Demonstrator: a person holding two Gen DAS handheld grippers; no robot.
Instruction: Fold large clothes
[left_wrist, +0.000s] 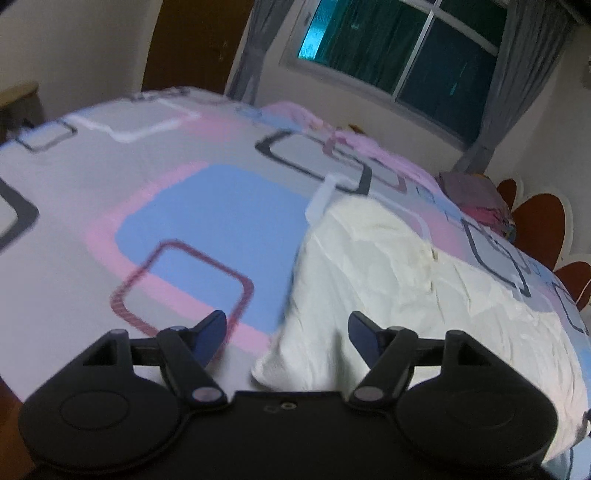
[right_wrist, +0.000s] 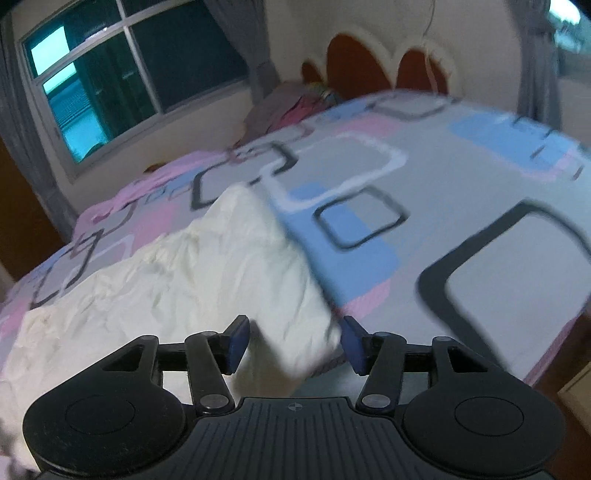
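Note:
A cream-white crumpled garment (left_wrist: 388, 266) (right_wrist: 184, 273) lies flat on a bed with a sheet (left_wrist: 184, 221) (right_wrist: 480, 184) patterned in grey, blue and pink. In the left wrist view my left gripper (left_wrist: 287, 321) stands open over the garment's near left corner, and its blue pads touch nothing. In the right wrist view my right gripper (right_wrist: 294, 323) is open over the garment's near right corner. That blurred corner shows in the gap between the fingers, and the pads do not press on it.
A small heap of pink and dark clothes (left_wrist: 476, 199) (right_wrist: 288, 107) sits by the red scalloped headboard (left_wrist: 539, 218) (right_wrist: 354, 62). A window (left_wrist: 406, 48) (right_wrist: 110, 81) with grey curtains lies beyond the bed. Pink cloth (left_wrist: 369, 147) (right_wrist: 147, 181) lies along the far edge.

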